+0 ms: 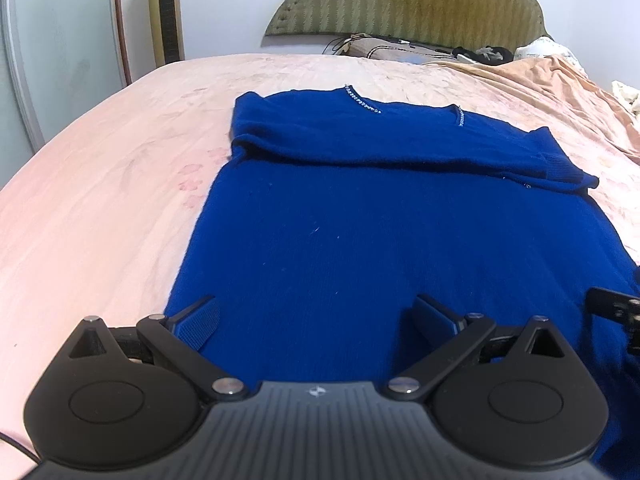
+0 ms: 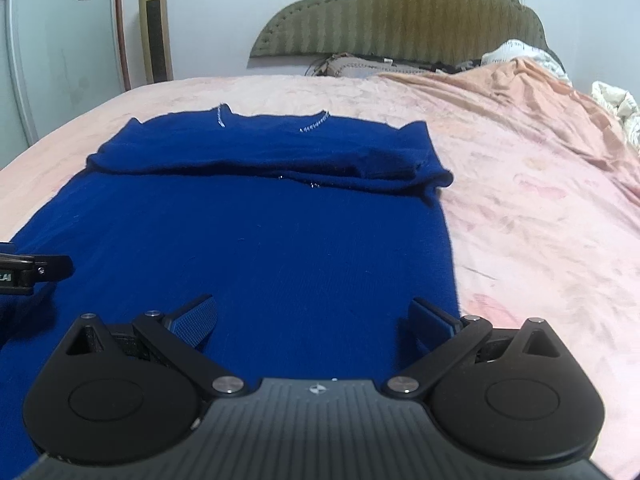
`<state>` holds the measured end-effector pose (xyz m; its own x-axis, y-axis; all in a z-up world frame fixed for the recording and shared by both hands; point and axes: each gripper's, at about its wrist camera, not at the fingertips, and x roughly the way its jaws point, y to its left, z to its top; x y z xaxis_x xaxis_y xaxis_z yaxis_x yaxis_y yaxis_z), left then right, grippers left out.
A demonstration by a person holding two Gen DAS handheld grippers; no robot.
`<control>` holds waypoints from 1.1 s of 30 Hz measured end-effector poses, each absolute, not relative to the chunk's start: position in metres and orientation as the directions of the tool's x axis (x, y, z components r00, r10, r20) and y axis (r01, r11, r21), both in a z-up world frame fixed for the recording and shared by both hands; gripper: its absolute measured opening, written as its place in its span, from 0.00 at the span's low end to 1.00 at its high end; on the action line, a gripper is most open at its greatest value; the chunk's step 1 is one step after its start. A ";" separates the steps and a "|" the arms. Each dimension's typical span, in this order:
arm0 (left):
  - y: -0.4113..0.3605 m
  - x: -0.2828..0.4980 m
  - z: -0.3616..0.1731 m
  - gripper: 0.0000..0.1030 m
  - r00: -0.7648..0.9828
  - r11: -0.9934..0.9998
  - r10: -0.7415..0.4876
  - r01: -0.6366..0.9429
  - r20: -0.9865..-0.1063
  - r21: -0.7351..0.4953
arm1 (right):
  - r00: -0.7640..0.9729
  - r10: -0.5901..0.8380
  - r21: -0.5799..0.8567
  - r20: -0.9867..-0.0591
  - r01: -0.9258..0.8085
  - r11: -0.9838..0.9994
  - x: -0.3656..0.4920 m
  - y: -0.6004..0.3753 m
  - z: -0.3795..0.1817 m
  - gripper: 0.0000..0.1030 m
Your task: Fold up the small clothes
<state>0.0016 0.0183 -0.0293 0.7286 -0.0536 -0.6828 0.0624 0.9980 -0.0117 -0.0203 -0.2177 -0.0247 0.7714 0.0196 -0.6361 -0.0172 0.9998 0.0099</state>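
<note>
Through my left wrist camera, my left claw [image 1: 316, 322] hangs wide open over the near end of a blue sweater [image 1: 380, 240], and nothing sits between its blue pads [image 1: 198, 320]. The sweater lies flat on a pink bedspread [image 1: 100, 200], hem toward me and neckline toward the headboard [image 1: 408, 0]. Both sleeves are folded in across the chest and make a thick band over the upper part. A line of small sparkling stones [image 1: 362, 102] trims the neckline. The sweater's left edge runs just past my left pad, so that pad is over the edge of the fabric. At the right edge of this view part of my other claw [image 1: 616, 308] shows above the sweater. A tall gold tower fan [image 1: 165, 12] stands by the wall past the far left corner of the bed.

Through my right wrist camera, my right claw [image 2: 314, 320] is spread just as wide and grips nothing. It is over the near right part of the sweater [image 2: 240, 248], whose right edge runs just beside my right pad [image 2: 432, 318]. The folded sleeves [image 2: 280, 156] lie across the far end. Bare bedspread [image 2: 540, 220] stretches toward the right side of the bed, and a rumpled peach blanket [image 2: 520, 88] is heaped near the headboard [image 2: 400, 12]. My left claw [image 2: 36, 270] pokes in from the left edge, over the sweater.
</note>
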 end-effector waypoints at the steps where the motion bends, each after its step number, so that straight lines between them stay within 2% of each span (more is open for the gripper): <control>1: 0.019 0.000 -0.029 1.00 0.729 0.998 -0.051 0.062 -0.683 -0.009 | 0.775 0.017 0.003 -0.631 -0.020 1.000 -0.025 -0.218 -0.022 1.00; 17: 0.022 -0.023 -0.026 1.00 0.724 0.995 -0.038 0.089 -0.689 0.039 | 0.805 0.058 -0.010 -0.590 -0.079 0.997 -0.067 -0.218 -0.004 1.00; 24: 0.040 -0.043 -0.022 1.00 0.697 0.986 -0.108 0.164 -0.709 0.011 | 0.783 0.149 0.066 -0.604 -0.138 0.988 -0.078 -0.223 0.002 0.99; 28: 0.058 -0.059 -0.016 1.00 0.704 0.988 -0.099 0.155 -0.704 0.017 | 0.769 0.198 0.097 -0.608 -0.176 0.980 -0.085 -0.226 0.004 0.99; 33: 0.079 -0.073 -0.013 1.00 0.710 0.991 -0.092 0.134 -0.699 0.006 | 0.750 0.191 0.075 -0.634 -0.186 0.980 -0.090 -0.226 0.003 0.99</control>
<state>-0.0731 0.0794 -0.0129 0.7095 -0.0921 -0.6986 0.1344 0.9909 0.0058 -0.0898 -0.2262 0.0028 0.7496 0.1907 -0.6339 -0.1857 0.9797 0.0751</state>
